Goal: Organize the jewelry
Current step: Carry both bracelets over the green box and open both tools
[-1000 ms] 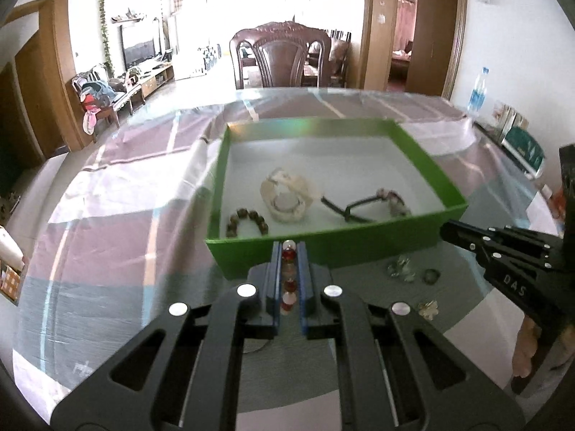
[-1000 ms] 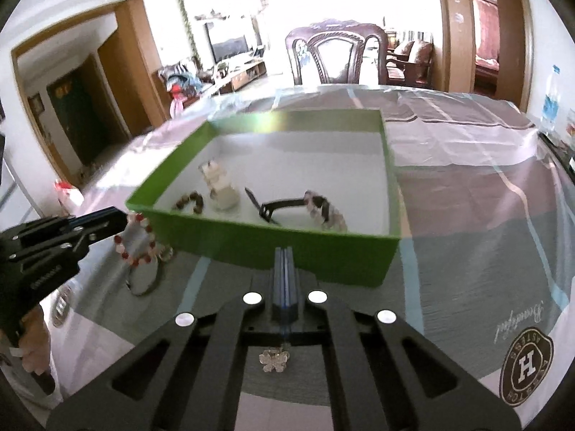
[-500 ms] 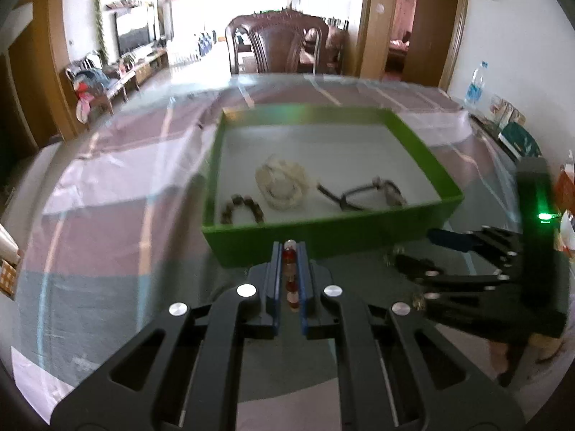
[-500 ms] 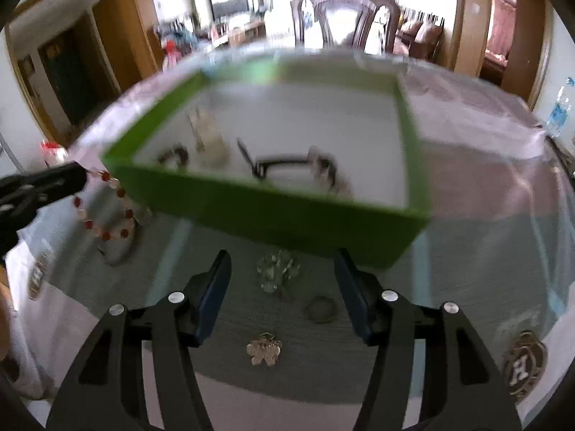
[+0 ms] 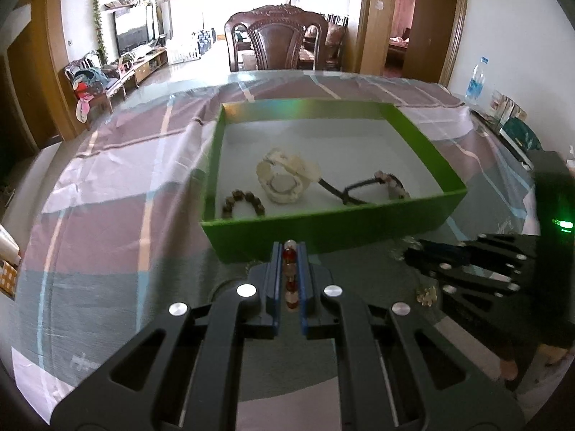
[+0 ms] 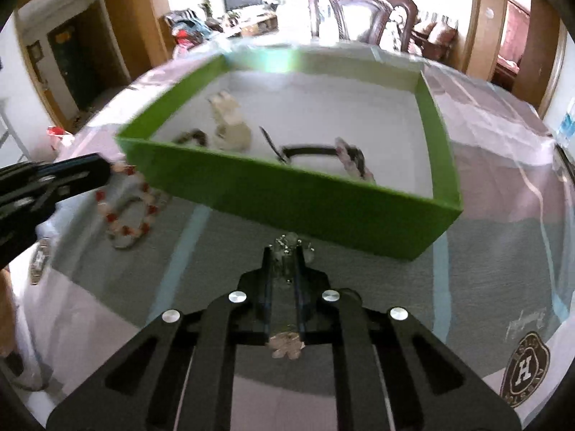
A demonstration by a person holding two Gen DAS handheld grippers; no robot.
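Behind the checked pink-grey tablecloth [image 5: 107,215] stands a carved wooden chair [image 5: 276,43]. Left gripper [image 5: 289,273] pinches a red-white bead bracelet [image 6: 125,208]; right gripper [image 6: 284,265] clamps a clear crystal brooch [image 6: 287,244] beside the green cardboard box [image 5: 323,233].

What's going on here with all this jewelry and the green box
A person with a gripper in each hand is sorting jewelry into the green box on the table. The left gripper is shut on a red and white bead bracelet, held just short of the box. The right gripper is closed around a clear crystal piece by the box's front wall. Inside already lie a dark bead bracelet, a cream bracelet and a dark corded piece. A small flower charm remains on the tablecloth.
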